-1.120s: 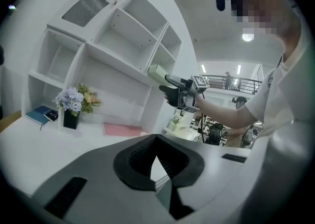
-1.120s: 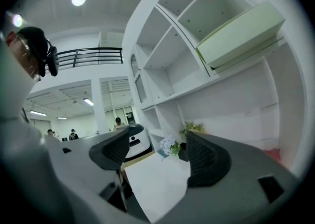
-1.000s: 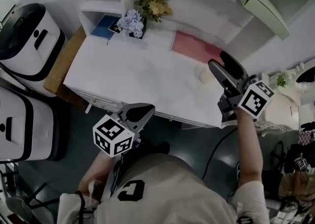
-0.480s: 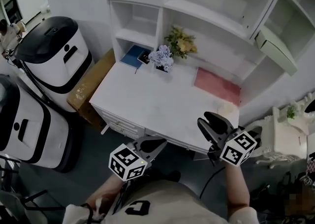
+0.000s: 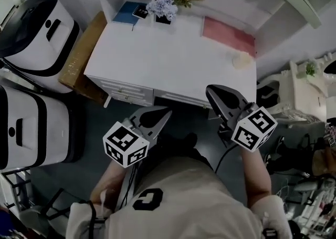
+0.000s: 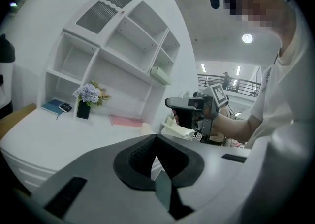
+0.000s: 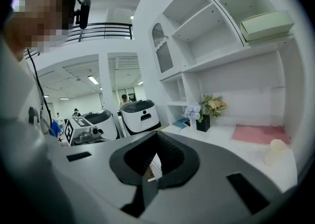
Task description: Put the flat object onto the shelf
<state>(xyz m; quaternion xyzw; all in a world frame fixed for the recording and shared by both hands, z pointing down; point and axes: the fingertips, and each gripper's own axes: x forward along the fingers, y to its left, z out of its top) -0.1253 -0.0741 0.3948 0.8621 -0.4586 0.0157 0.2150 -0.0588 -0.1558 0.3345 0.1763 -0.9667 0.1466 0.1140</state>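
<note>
Right gripper (image 5: 212,92) backs off desk (image 5: 168,54), jaws just closing empty; my left gripper (image 5: 166,113) sits pressed together; flat object (image 5: 228,35) unshelved.

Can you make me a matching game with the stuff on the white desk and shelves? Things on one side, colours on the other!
Things:
1 flat mat
2 book
3 box
4 vase

Colours:
A green
B pink
C black
D blue

Pairs: 1-B, 2-D, 3-A, 4-C
</note>
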